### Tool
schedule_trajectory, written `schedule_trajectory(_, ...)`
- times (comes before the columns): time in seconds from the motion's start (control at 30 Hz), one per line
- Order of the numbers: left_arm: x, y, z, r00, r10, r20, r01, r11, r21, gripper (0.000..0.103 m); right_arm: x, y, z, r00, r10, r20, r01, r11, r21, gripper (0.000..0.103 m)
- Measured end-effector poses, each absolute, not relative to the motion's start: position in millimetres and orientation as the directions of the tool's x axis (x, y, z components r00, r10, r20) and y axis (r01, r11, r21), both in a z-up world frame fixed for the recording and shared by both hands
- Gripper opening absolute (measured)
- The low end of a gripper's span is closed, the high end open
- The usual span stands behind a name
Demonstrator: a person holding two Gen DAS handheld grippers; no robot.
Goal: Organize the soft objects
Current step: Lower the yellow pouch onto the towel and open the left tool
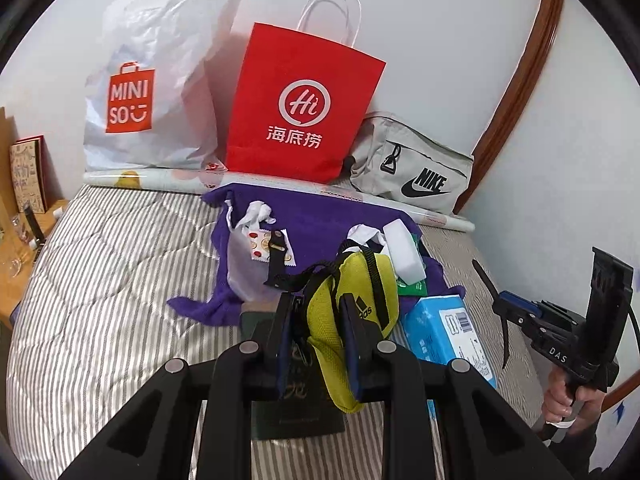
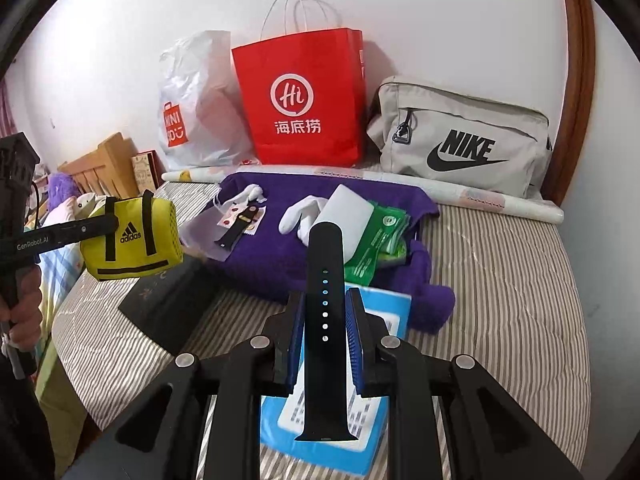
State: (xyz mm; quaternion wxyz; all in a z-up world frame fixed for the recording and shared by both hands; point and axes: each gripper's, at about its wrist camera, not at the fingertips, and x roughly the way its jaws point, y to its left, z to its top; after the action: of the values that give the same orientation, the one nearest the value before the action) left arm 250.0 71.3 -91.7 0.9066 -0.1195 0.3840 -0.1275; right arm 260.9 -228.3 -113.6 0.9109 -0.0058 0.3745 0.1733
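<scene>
My left gripper [image 1: 320, 320] is shut on a small yellow Adidas bag [image 1: 352, 304] and holds it above the striped bed; the bag also shows in the right wrist view [image 2: 132, 236]. My right gripper [image 2: 325, 320] is shut on a black watch strap [image 2: 325, 320] and holds it upright above a blue tissue pack [image 2: 324, 440]. A purple towel [image 2: 280, 248] lies on the bed with white socks [image 2: 298, 210], a white sponge [image 2: 348, 216], green packets [image 2: 376, 240] and a clear pouch holding another strap piece [image 2: 230, 232].
Against the wall stand a white Miniso bag [image 1: 148, 80], a red paper bag [image 1: 300, 108] and a grey Nike bag [image 1: 412, 168]. A dark box [image 2: 168, 300] lies on the striped mattress [image 1: 100, 280]. A wooden nightstand [image 1: 24, 240] is at the left.
</scene>
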Motion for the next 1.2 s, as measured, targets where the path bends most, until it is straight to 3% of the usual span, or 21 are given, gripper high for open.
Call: schedule_trajectory(1.2, 374, 55, -134, 0.579, -0.332, -0.745, 0.148, 0.941, -0.305, 0.022, 404, -233, -149, 0.627, 0.243, -0.740, -0.233, 0.965, 0.119, 0.020)
